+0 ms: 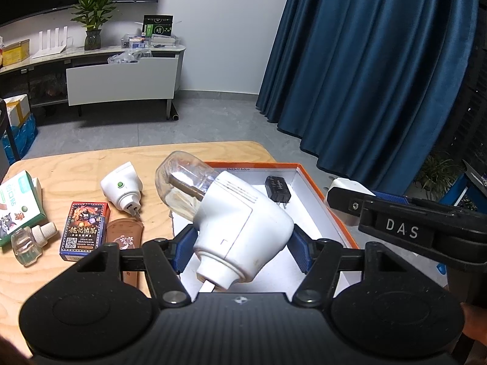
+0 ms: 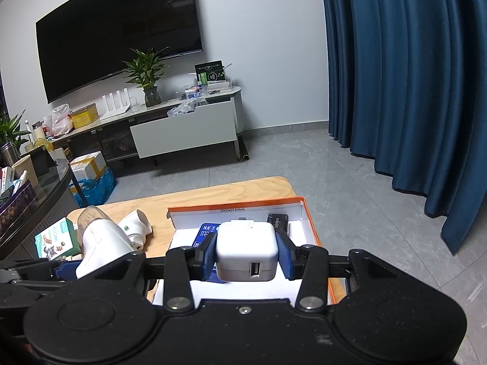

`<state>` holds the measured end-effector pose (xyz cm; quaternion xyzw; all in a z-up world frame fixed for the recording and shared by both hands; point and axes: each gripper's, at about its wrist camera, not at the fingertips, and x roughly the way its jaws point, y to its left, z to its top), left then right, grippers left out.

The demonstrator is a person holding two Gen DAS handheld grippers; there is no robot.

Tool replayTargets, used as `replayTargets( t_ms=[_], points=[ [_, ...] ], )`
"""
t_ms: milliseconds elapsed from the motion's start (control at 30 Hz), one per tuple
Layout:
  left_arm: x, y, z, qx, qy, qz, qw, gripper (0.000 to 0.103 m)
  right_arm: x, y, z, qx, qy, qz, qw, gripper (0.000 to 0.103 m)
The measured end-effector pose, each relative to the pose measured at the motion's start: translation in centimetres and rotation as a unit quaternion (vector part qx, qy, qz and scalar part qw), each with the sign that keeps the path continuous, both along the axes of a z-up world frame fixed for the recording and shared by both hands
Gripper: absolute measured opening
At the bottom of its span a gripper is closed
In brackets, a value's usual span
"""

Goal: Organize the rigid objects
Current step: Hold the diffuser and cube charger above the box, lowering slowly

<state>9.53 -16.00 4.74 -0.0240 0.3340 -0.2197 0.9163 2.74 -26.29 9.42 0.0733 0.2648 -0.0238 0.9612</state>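
Left gripper (image 1: 242,240): both blue pads clamped on the round body of a white plug-in vaporizer (image 1: 240,228), one pad on each flank. The unit sits tilted between the fingers, its clear bottle (image 1: 182,179) pointing up and away to the left, its plug prong down toward the gripper body. It hangs over the near-left corner of the orange-edged box (image 1: 316,188), not touching the floor of the box as far as I can tell. Right gripper (image 2: 247,255): pads pressed on the two sides of a white USB charger cube (image 2: 247,248), USB port facing the camera, cube level and centred between the fingers, held above the box interior (image 2: 299,213). From the left camera the right gripper's fingertip shows at the box's right rim with the white cube at its end. Inside the box: a black adapter (image 1: 277,190) lying near the far wall, and a blue-labelled flat item (image 2: 204,233) under the charger, partly hidden. On the wooden table (image 1: 76,161) left of the box: a second white plug-in unit with a green button (image 1: 121,190) lying on its side, a card box with dragon art (image 1: 83,229), a brown pouch (image 1: 124,233) just beside it, a small clear bottle with white cap (image 1: 32,240), and a green-and-white carton (image 1: 18,203) at the far left edge. All of these are well apart from both grippers.
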Motion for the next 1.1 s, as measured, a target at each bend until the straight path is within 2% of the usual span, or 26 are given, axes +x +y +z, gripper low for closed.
replayTargets(
  t_ms=[1100],
  points=[
    [0.05,0.03,-0.44,0.002,0.005,0.003,1.0000,0.065,0.12,-0.26,-0.12,0.001,0.001,0.001,1.000,0.052]
  ],
)
